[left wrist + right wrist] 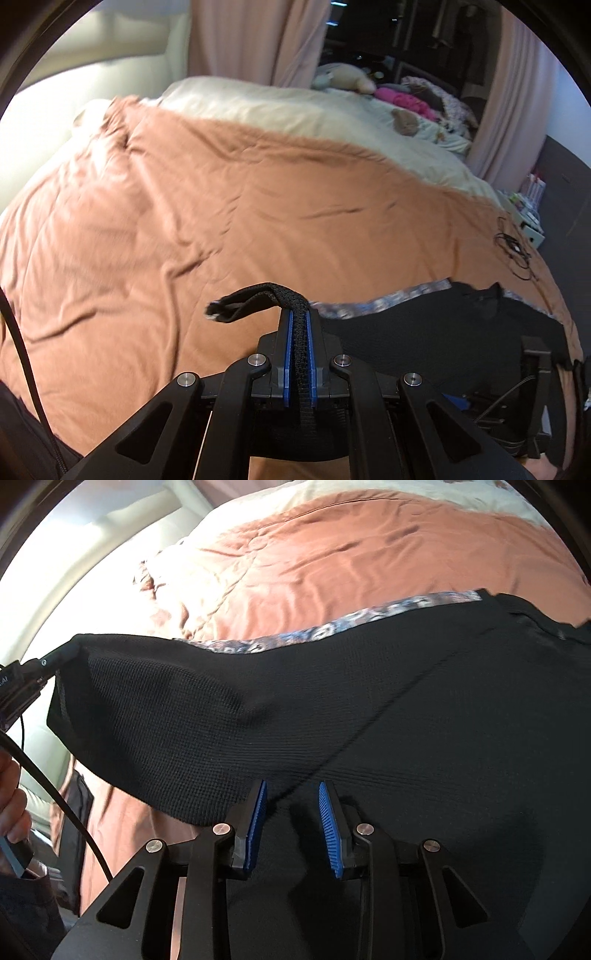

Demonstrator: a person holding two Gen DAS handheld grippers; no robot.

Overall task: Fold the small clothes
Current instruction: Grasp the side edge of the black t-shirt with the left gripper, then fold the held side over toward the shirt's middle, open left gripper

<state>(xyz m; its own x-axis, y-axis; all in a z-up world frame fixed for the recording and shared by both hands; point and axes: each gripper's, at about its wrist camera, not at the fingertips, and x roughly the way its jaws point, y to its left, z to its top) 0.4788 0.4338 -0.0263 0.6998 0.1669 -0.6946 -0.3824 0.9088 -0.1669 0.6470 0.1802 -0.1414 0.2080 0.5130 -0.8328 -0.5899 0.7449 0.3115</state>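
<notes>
Left gripper (299, 317) clamped a corner of the black garment (369, 720), lifting it off the bed (184, 203); the rest lay spread at near right. Right gripper (291, 805) stood narrowly open over the cloth, gripping nothing. Step judged: first fold begun; next, carry the corner across. No containers were visible.

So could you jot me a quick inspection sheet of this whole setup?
Surface: bed with a rumpled orange blanket.
Job's things: black garment, one corner lifted; patterned cloth showing beyond it.
Clutter: toys and clothes pile at the far end.
Grippers: left tool shut on the garment's edge; right tool open over it.
Cables: thin black wire lying on the blanket.
Surroundings: pink curtains, cream sheet.
</notes>
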